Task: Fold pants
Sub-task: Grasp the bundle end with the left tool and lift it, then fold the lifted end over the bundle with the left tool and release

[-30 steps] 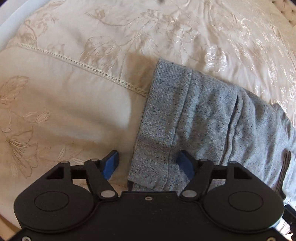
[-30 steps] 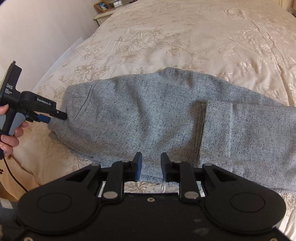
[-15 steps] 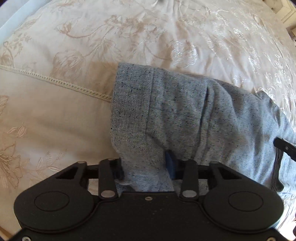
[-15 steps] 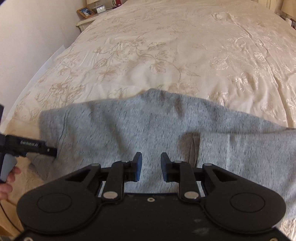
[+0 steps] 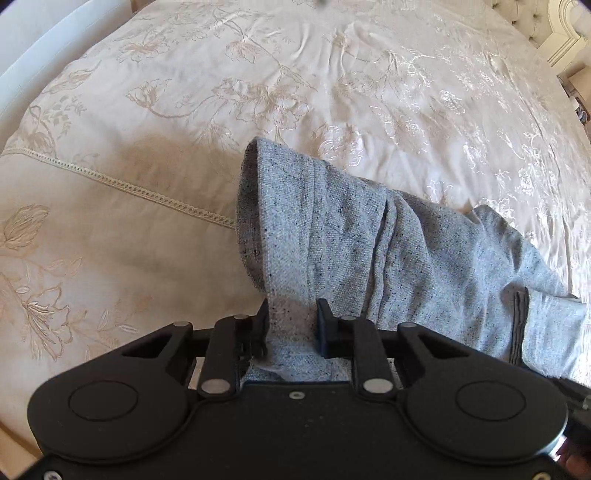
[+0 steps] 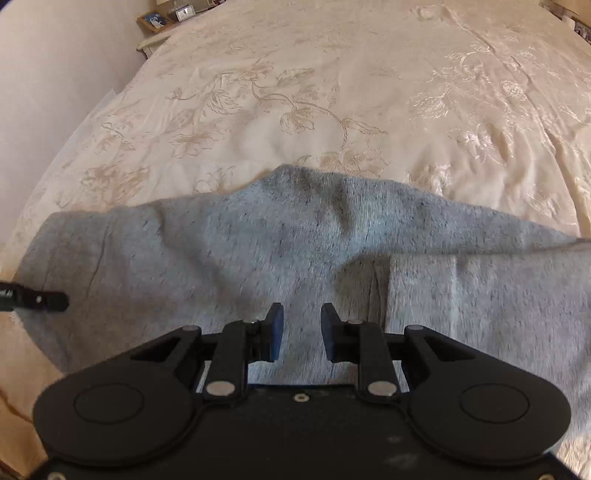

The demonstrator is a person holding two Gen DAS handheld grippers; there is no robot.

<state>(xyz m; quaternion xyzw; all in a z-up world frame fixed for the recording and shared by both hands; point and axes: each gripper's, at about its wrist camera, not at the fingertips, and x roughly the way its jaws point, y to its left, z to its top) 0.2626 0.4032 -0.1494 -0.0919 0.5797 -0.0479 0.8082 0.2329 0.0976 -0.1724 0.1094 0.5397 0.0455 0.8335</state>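
Grey speckled pants (image 5: 388, 251) lie on a cream embroidered bedspread (image 5: 295, 92). My left gripper (image 5: 291, 325) is shut on the near corner of the pants' end and lifts it, so the cloth hangs in folds. In the right wrist view the pants (image 6: 258, 251) are raised and stretched across the frame. My right gripper (image 6: 301, 328) is shut on the pants' near edge, cloth between its blue pads. The left gripper's tip (image 6: 48, 301) shows at the far left edge of the pants.
The bedspread (image 6: 332, 92) stretches far beyond the pants. A wall (image 6: 55, 74) runs along the left side. A bedside table with frames and a clock (image 6: 166, 18) stands at the far corner. A headboard (image 5: 561, 37) shows at the top right.
My left gripper closed on the pants' end and lifted it. My right gripper rose with the pants' near edge, and the cloth came up off the bed.
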